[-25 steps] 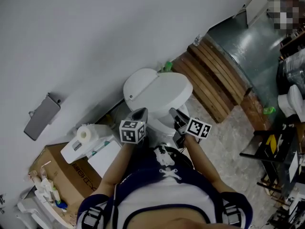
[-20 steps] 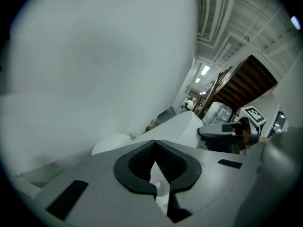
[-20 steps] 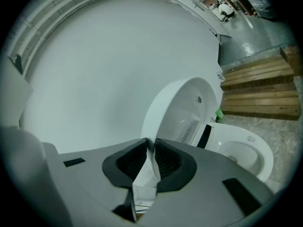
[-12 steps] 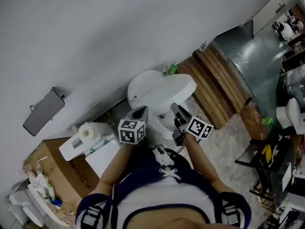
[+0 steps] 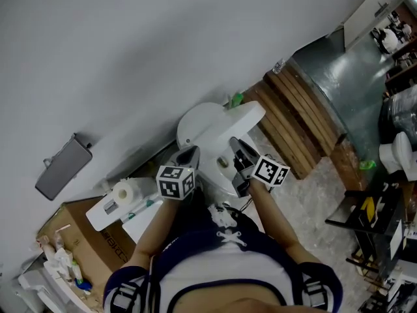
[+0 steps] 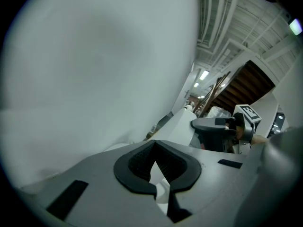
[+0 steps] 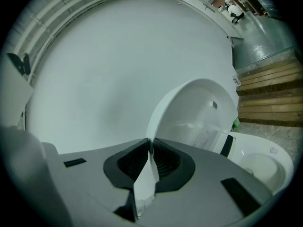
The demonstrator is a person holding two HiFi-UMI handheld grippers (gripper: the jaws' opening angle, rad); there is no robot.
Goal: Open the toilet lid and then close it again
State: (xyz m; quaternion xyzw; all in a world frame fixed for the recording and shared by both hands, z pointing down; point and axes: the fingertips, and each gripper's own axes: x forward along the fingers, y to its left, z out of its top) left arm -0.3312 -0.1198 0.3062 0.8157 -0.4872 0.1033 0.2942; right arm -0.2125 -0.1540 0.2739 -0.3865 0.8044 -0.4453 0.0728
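Observation:
The white toilet lid (image 5: pixel 228 118) stands partly raised over the bowl (image 5: pixel 220 168). My right gripper (image 5: pixel 232 143) grips the lid's front rim, and its jaws are closing on it. In the right gripper view the rim runs between the pads at my right gripper (image 7: pixel 150 148), with the lid's underside (image 7: pixel 191 110) and the open bowl (image 7: pixel 261 167) beyond. My left gripper (image 5: pixel 191 153) hangs left of the lid, beside the toilet. Its tips meet with nothing held, as the left gripper (image 6: pixel 154 145) view shows. The same view has the right gripper's body (image 6: pixel 215 125) next to the slanted lid (image 6: pixel 177 126).
A wooden plank platform (image 5: pixel 300 119) lies right of the toilet, with a green object (image 5: pixel 236 100) behind it. To the left are a toilet paper roll (image 5: pixel 124 191), a cardboard box (image 5: pixel 71 233) and a grey panel (image 5: pixel 62 167) on the white wall. Dark racks (image 5: pixel 371 227) stand at right.
The lid has tipped up from lying flat to partly raised. Both grippers have moved up and toward the wall, the right one holding the rim.

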